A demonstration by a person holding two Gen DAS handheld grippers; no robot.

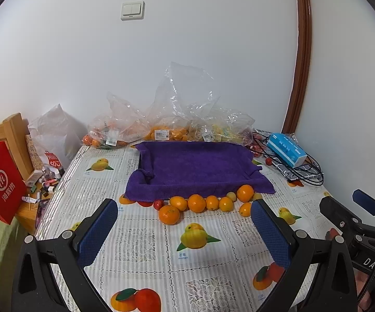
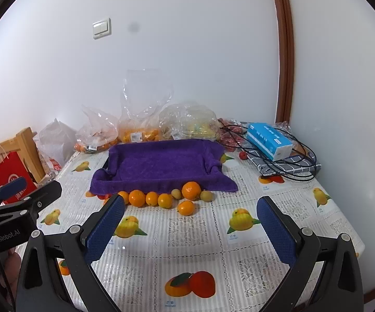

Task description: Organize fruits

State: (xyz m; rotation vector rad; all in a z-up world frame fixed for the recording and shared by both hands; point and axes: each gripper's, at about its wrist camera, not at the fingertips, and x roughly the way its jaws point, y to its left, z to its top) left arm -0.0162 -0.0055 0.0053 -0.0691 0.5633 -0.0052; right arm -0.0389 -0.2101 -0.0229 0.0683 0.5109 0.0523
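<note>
Oranges (image 1: 196, 203) lay in a loose row on the fruit-print tablecloth (image 1: 145, 244), pressed up against the near edge of the purple towel-lined tray (image 1: 195, 166). The row's long axis ran left to right, parallel to that edge. Two oranges sat forward of the line: one at the left end (image 1: 169, 215) and a smaller one toward the right (image 1: 245, 209). A small red fruit (image 1: 158, 204) sat at the left end, and a couple of paler yellow-green fruits (image 2: 206, 196) were mixed into the right part. The tray itself looked empty, so the sorting had likely not begun.

Both tools hung short of the row, above the cloth, with the fruit straight ahead and the tray just beyond it. The left gripper (image 1: 184, 231) had its blue pads spread wide, nothing between them; the forward left orange lay almost on its centre line. The right gripper (image 2: 190, 230) was likewise wide apart and empty, and the forward right orange (image 2: 186, 207) lay nearly dead ahead of it. Each arm therefore seemed nearer to its own end of the row, and a short forward reach would probably serve either.

Behind the tray, clear plastic bags of fruit (image 1: 161, 130) stood against the wall, with a blue tissue box (image 2: 268, 140) and black cables (image 2: 291, 166) off to the right.
</note>
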